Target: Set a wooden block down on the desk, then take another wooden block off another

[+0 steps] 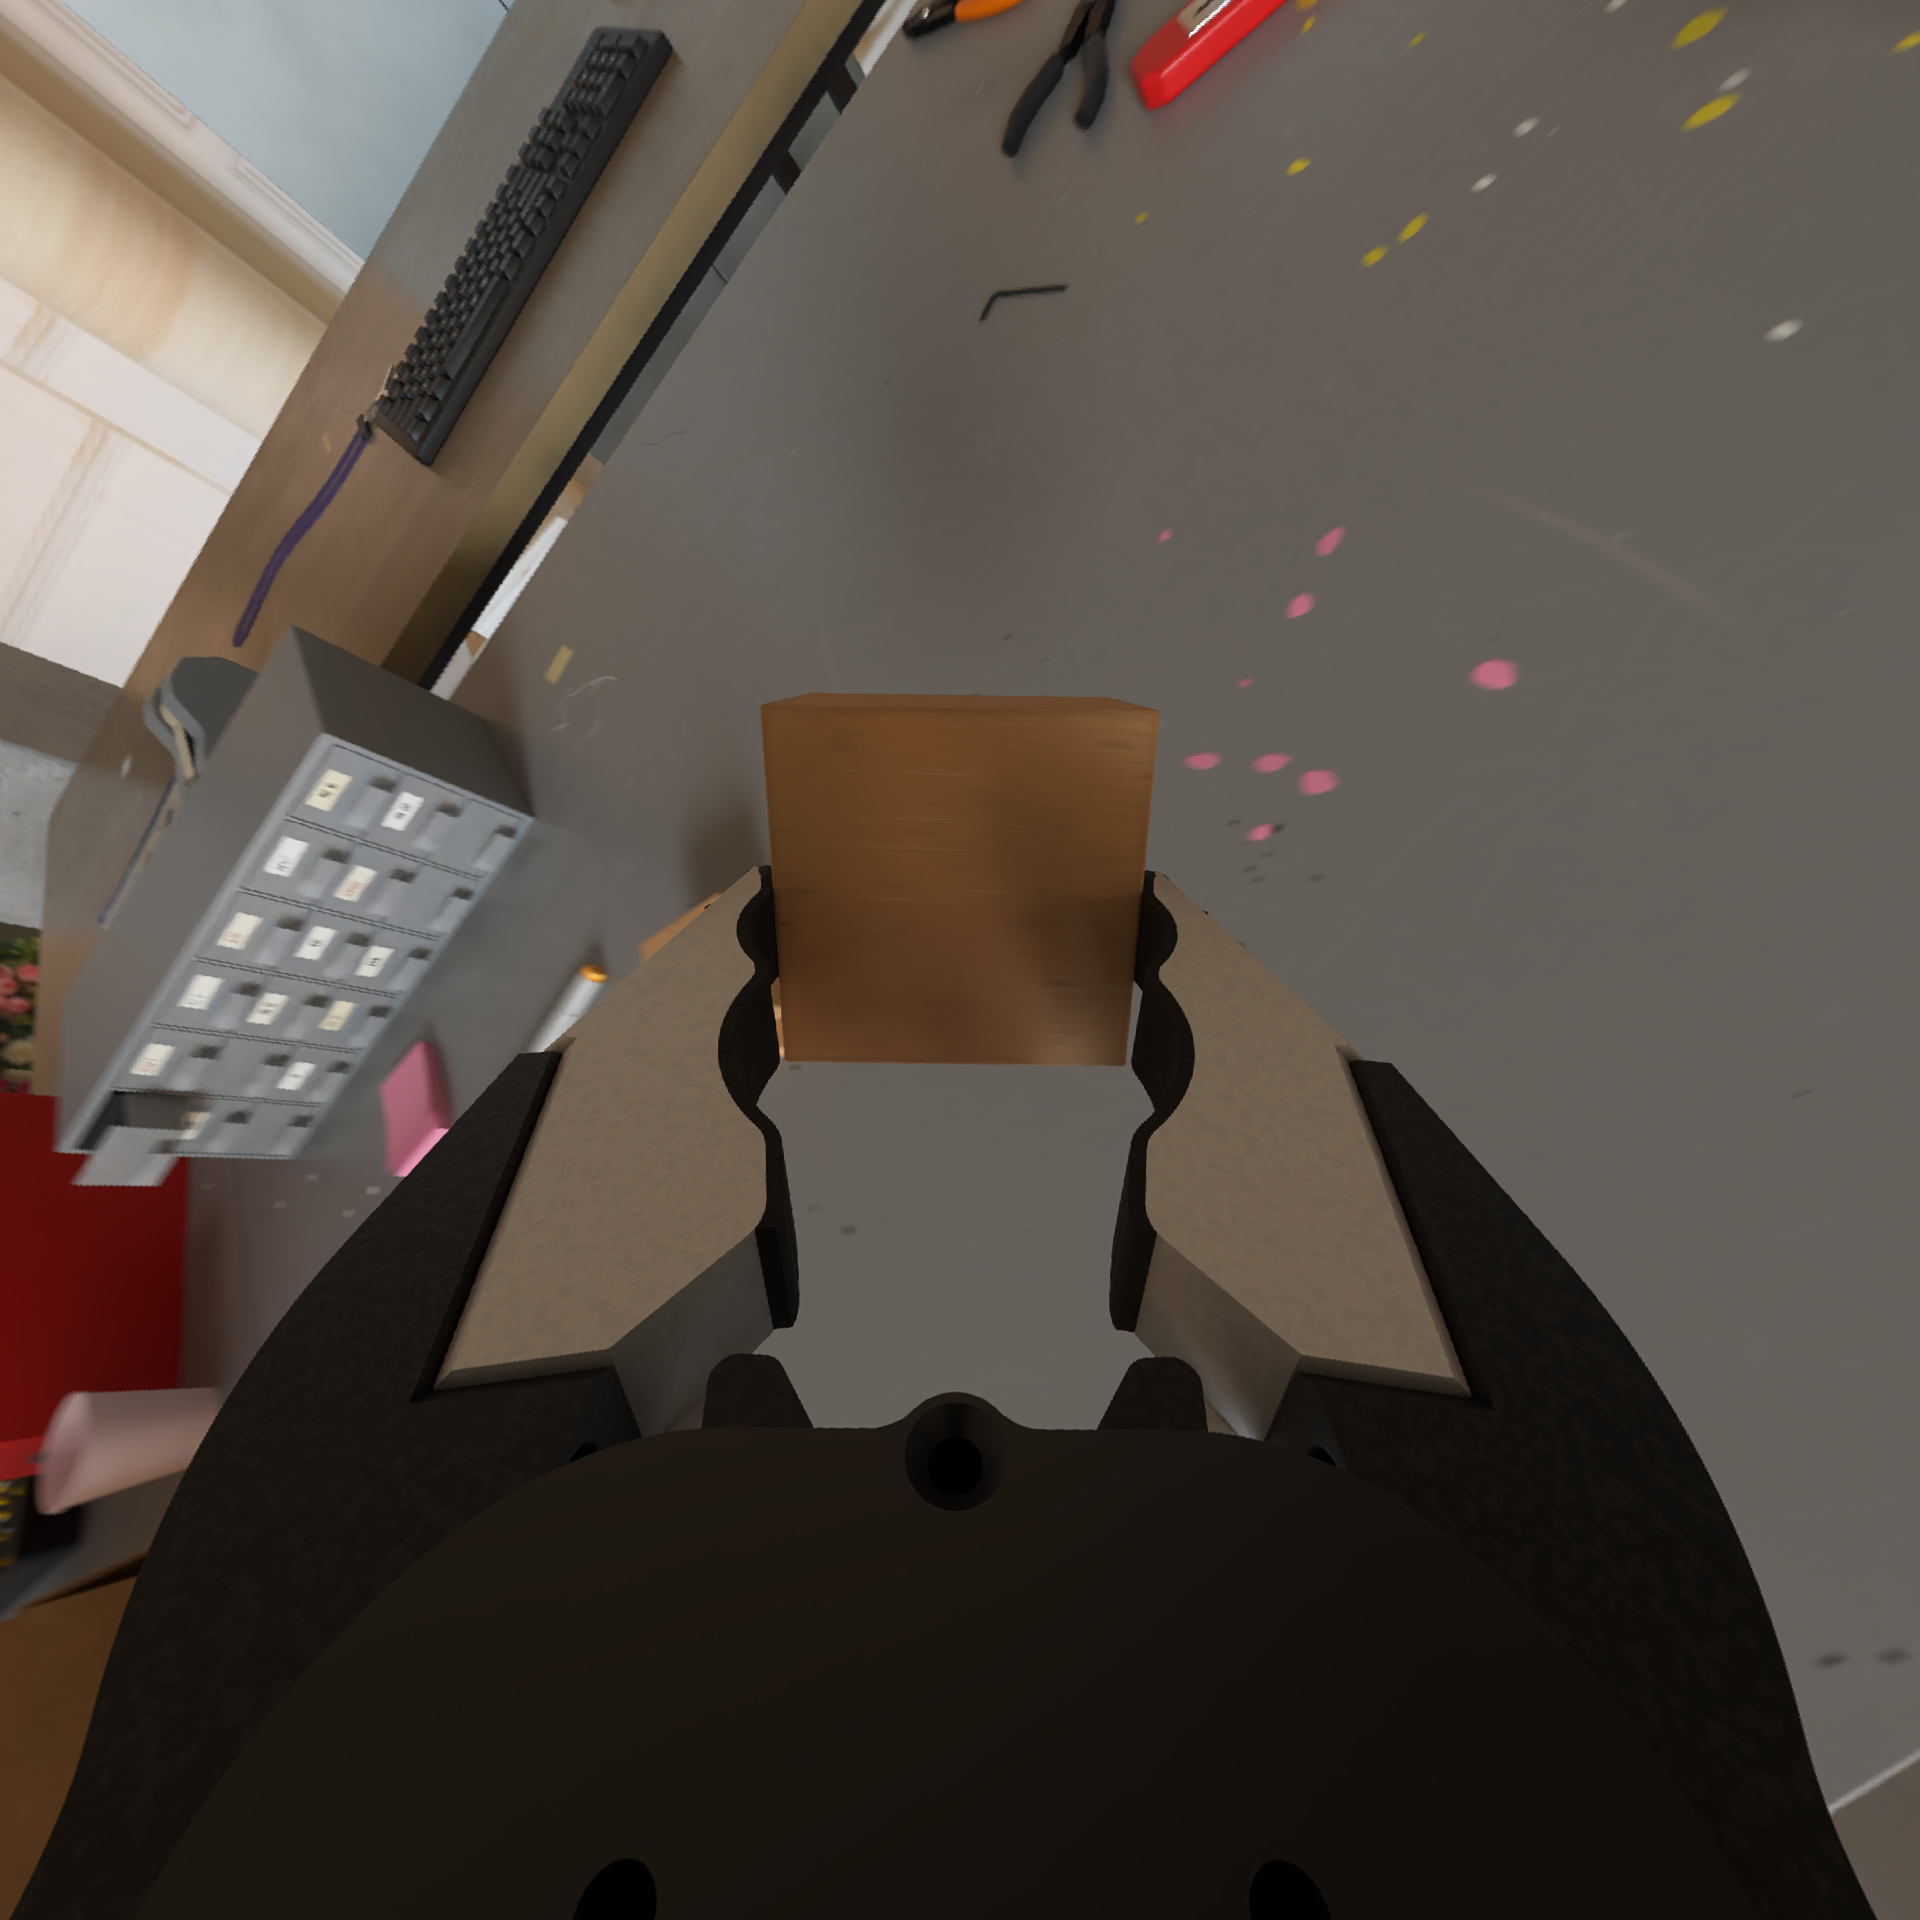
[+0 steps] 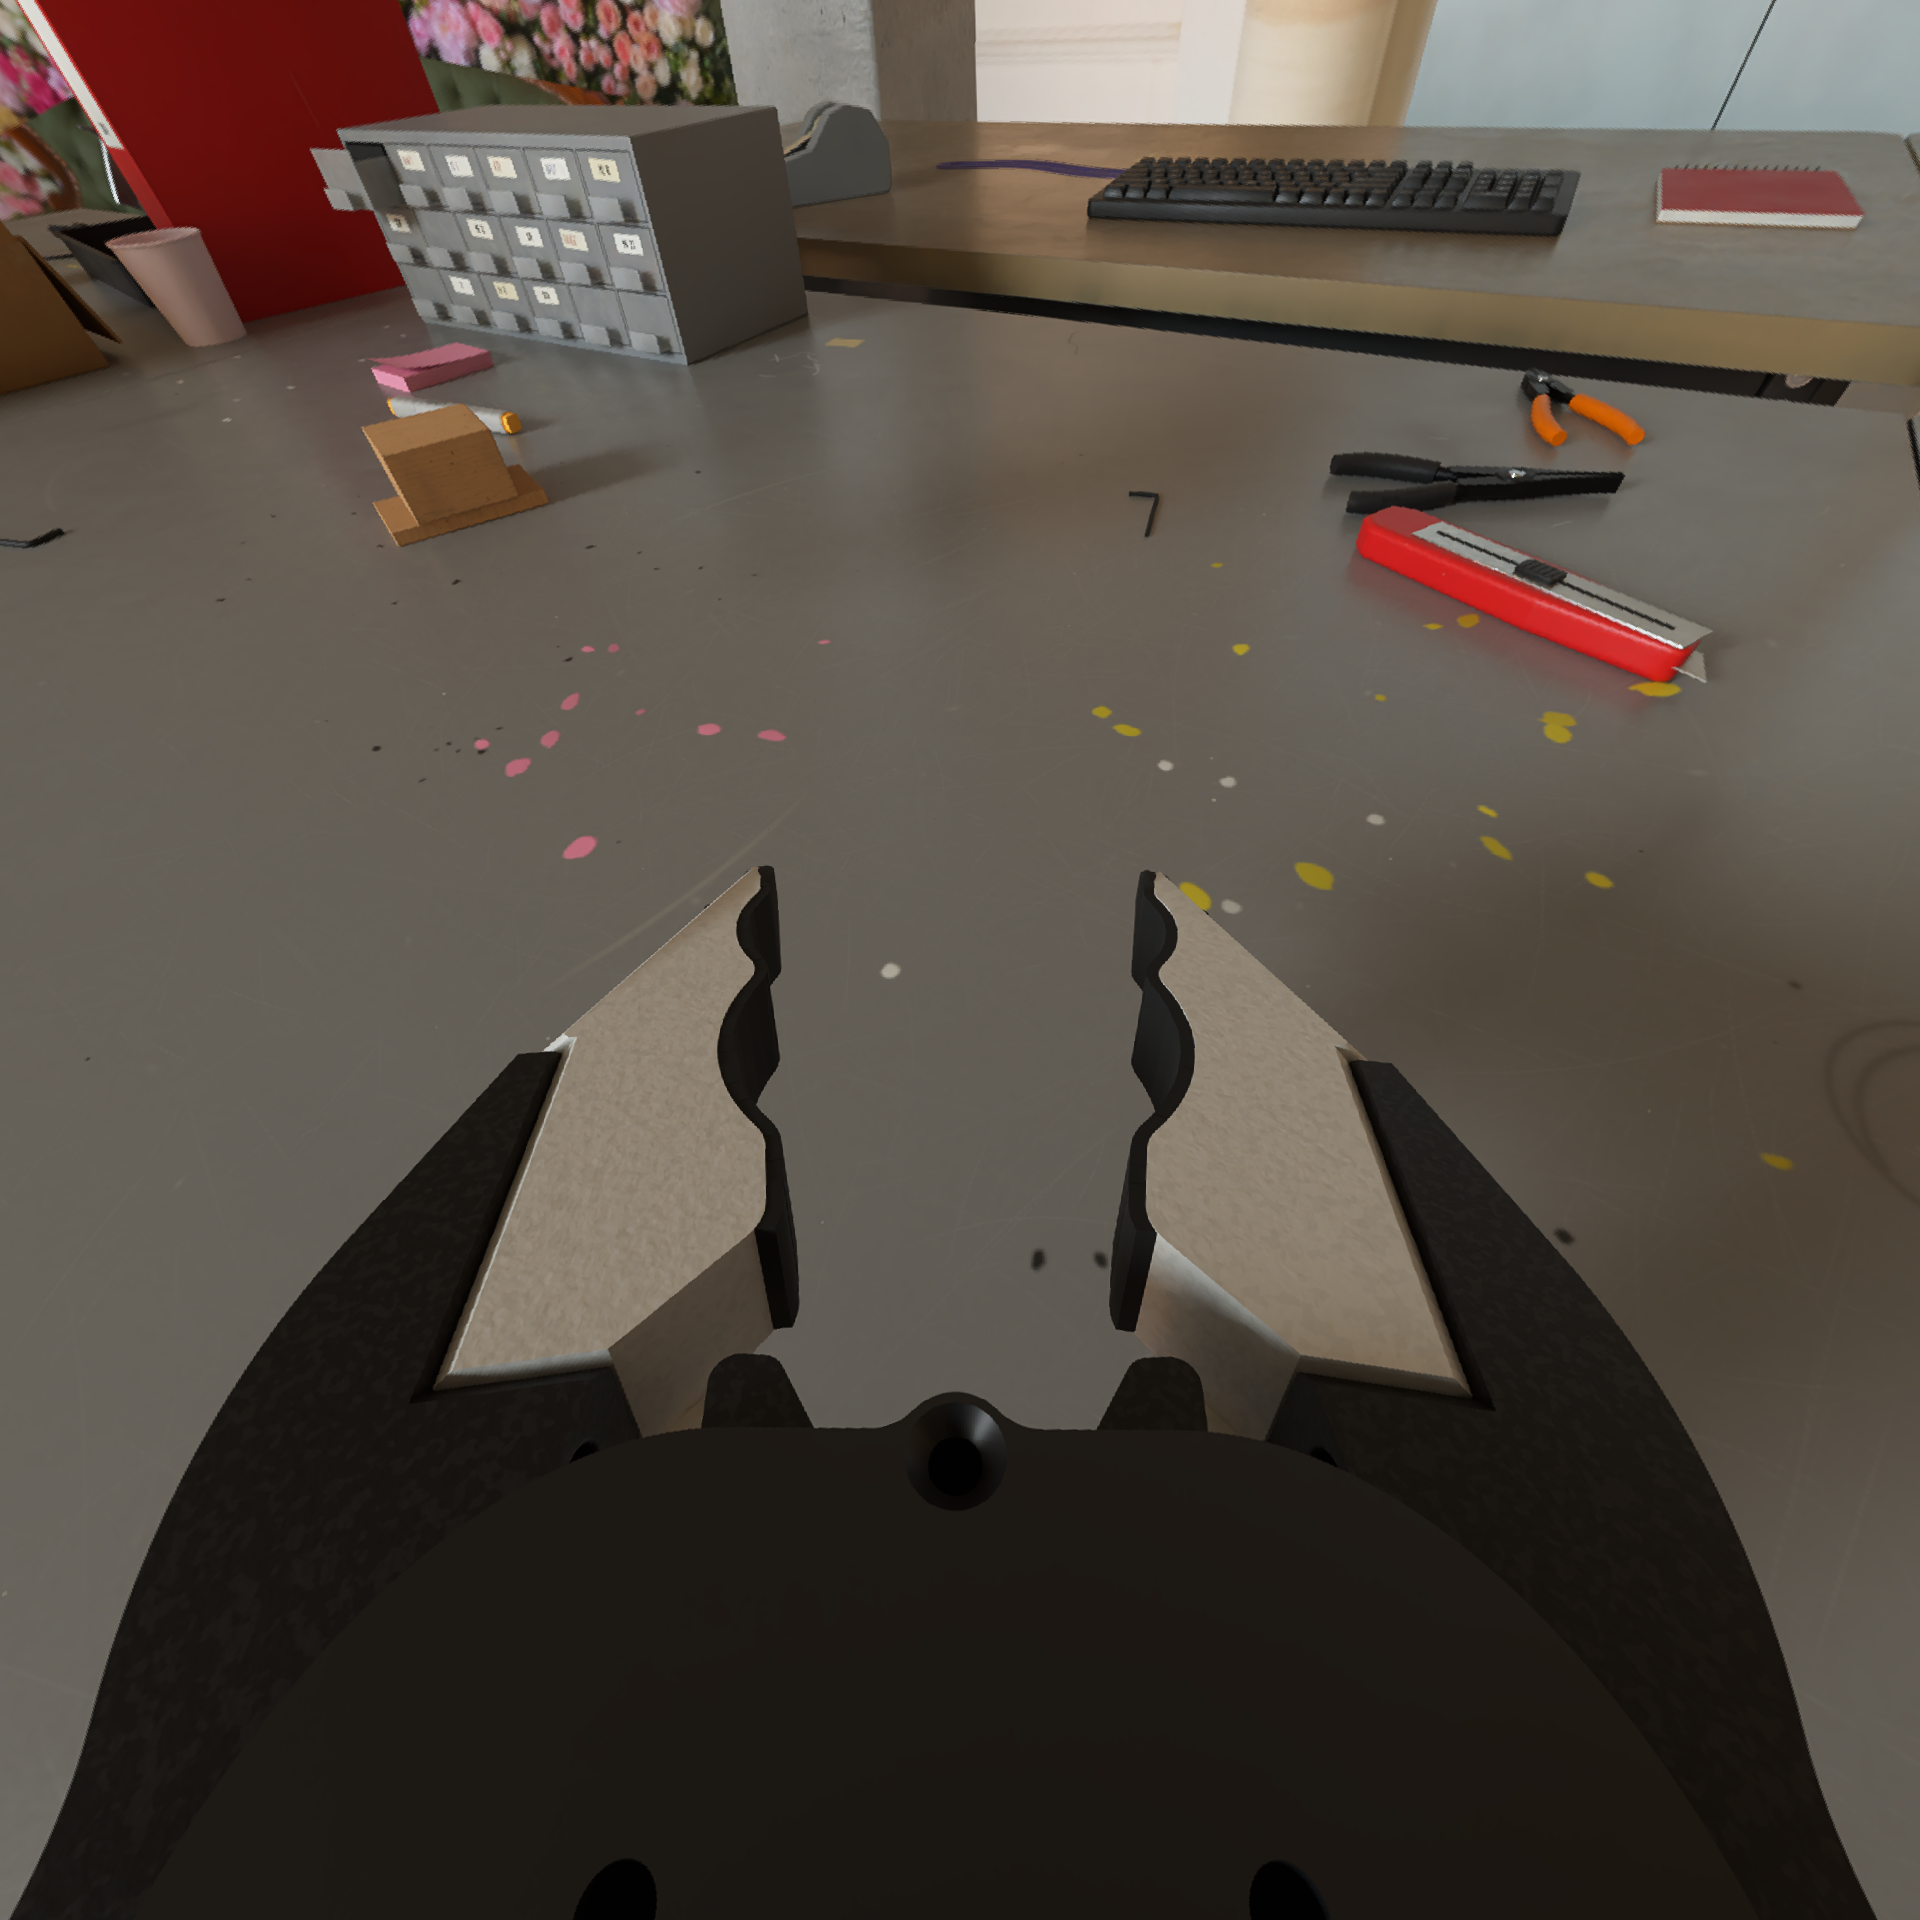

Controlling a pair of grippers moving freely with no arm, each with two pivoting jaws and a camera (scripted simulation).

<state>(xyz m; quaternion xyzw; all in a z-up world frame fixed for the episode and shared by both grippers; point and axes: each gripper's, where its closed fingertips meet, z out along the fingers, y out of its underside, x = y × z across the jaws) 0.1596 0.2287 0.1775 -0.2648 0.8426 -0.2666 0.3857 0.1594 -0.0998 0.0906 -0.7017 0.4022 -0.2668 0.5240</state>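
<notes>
Left gripper [image 1: 954, 883]: jaws clamping a wooden block [image 1: 956, 883] by its two side faces, pads pressing its lower half, top half jutting past the tips. Hanging above the grey counter [image 1: 1351, 935], view tilted; cannot tell how far off the surface. Pink paint flecks [image 1: 1494, 673] lying just beyond the block on the right. Grey drawer cabinet [image 1: 301, 935] showing to the left, blurred. Further out, an Allen key [image 1: 1023, 299], then black pliers [image 1: 1060, 83] and a red utility knife [image 1: 1195, 47] at the far edge.

Right gripper [image 2: 954, 883]: jaws standing apart, holding nothing, pointing across the bare counter [image 2: 935, 582]. Well ahead on the left, second wooden block [image 2: 442, 462] sitting on a flat wooden slab [image 2: 488, 514], near a pink notepad [image 2: 431, 366]. Beyond it, black keyboard [image 2: 1335, 194] resting on a raised shelf.
</notes>
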